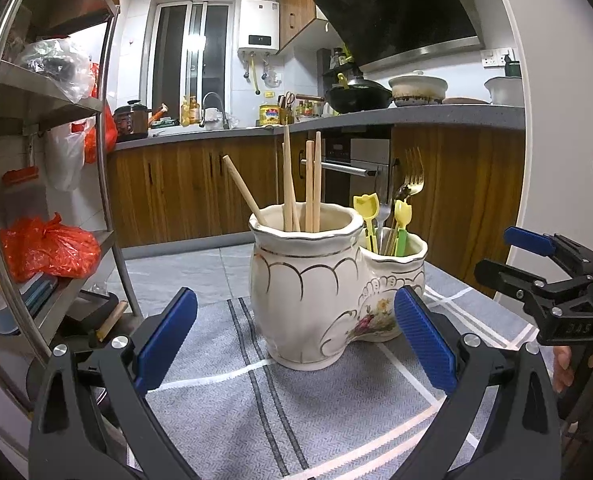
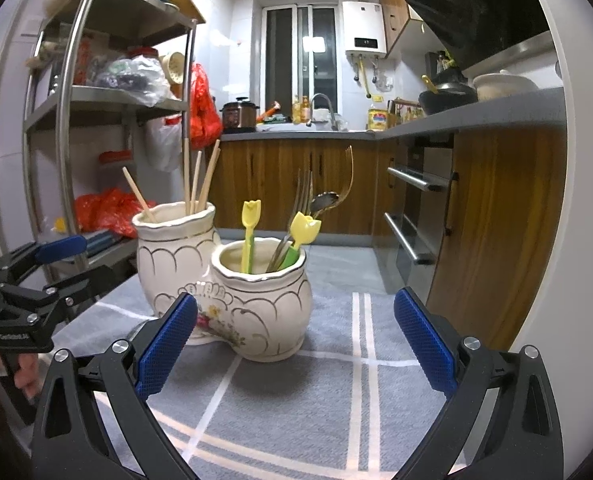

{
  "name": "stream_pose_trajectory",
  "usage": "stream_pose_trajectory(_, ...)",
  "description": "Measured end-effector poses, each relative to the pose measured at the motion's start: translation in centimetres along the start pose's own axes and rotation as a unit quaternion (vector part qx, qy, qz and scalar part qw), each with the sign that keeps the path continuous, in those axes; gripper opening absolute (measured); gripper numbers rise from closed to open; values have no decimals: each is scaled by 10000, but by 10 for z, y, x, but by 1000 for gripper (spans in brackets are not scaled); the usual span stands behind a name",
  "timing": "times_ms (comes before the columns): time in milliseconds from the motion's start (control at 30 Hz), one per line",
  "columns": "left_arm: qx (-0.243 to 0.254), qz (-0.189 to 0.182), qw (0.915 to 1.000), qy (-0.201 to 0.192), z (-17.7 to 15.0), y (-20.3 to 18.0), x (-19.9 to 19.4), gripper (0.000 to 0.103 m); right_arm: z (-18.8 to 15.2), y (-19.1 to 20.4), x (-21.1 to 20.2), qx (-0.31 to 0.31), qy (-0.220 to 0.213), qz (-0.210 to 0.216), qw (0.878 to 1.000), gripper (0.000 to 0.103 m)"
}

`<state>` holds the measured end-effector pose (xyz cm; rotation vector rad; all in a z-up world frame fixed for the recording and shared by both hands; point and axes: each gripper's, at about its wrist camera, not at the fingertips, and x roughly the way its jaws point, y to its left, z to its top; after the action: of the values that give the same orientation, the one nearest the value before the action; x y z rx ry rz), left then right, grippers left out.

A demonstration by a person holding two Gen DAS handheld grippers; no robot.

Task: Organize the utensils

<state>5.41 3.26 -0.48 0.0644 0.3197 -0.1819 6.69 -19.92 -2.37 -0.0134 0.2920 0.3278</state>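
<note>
A cream ceramic double-pot holder (image 1: 308,292) stands on a grey striped cloth (image 1: 224,400); it also shows in the right wrist view (image 2: 256,304). Its taller pot holds several wooden chopsticks (image 1: 312,184) (image 2: 194,184). Its lower pot holds metal forks (image 1: 412,176) (image 2: 302,196), a spoon (image 2: 324,202) and two yellow tulip-topped picks (image 1: 366,208) (image 2: 304,226). My left gripper (image 1: 296,344) is open and empty just in front of the holder. My right gripper (image 2: 296,344) is open and empty, facing the lower pot. Each gripper shows at the edge of the other's view.
A metal shelf rack (image 1: 108,160) with red bags (image 1: 48,248) stands to the left. Wooden kitchen cabinets (image 2: 296,184) with an oven (image 2: 416,216) and a grey counter (image 1: 376,114) run behind and to the right.
</note>
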Motion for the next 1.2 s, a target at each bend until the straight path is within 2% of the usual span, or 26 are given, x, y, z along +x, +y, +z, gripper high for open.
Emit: stream_pose_trajectory(1200, -39, 60, 10000, -68, 0, 3, -3, 97, 0, -1, -1, -9, -24, -8, 10000, 98)
